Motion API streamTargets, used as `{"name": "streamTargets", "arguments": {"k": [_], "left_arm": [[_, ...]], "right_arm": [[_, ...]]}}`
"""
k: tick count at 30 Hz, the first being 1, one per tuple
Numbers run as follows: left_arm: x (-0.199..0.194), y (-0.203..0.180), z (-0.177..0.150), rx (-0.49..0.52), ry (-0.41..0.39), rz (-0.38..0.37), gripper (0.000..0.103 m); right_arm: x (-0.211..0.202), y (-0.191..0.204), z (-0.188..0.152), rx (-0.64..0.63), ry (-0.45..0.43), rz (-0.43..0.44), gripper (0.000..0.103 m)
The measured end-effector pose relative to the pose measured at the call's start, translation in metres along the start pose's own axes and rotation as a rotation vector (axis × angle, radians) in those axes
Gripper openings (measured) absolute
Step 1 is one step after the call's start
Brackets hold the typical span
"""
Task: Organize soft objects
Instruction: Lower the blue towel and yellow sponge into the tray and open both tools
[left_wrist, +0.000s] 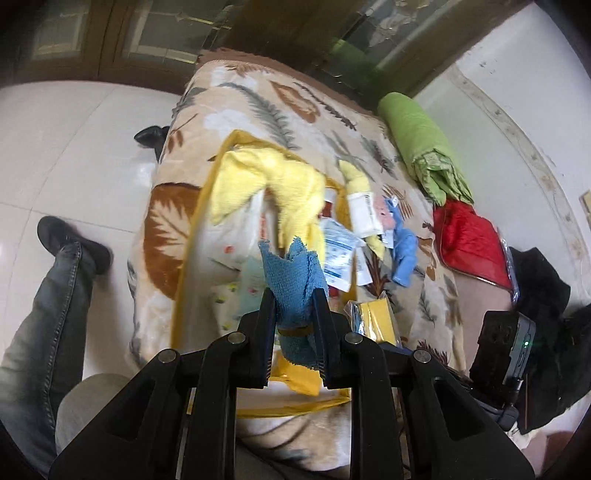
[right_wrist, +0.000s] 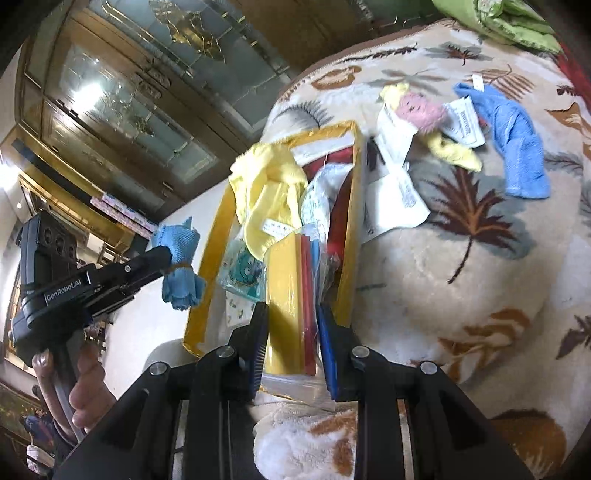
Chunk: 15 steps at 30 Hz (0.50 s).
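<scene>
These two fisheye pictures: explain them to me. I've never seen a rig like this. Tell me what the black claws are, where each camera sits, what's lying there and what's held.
No robot: a person carries two handheld grippers, each with a camera looking along its fingers. The left camera shows the left gripper shut on a rolled blue cloth. The right camera shows the right gripper shut on a clear bag of coloured cloths. Below is a leaf-patterned blanket with a yellow-edged box, a yellow towel and a loose blue cloth.

Fuzzy plush leaf-print blanket (left_wrist: 280, 110), nubby blue terry cloth (left_wrist: 295, 273), glossy tile floor (left_wrist: 85, 122), seemingly clear-plastic-wrapped packet (right_wrist: 291, 295).
</scene>
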<state>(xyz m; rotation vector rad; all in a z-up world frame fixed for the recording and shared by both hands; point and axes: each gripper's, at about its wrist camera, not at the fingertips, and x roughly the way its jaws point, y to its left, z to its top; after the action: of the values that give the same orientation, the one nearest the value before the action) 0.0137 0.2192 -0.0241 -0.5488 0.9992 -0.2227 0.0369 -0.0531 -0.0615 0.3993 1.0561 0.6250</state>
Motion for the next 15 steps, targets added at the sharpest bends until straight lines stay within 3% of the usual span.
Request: {"name": "streamTargets", "arguments": {"k": [15], "left_arm": [[0.051, 0.021, 0.062, 0.067, 0.073, 0.069, 0.018]], "right_arm": [[0.04, 0.012, 0.016, -0.026, 0.032, -0.065, 0.026]]}}
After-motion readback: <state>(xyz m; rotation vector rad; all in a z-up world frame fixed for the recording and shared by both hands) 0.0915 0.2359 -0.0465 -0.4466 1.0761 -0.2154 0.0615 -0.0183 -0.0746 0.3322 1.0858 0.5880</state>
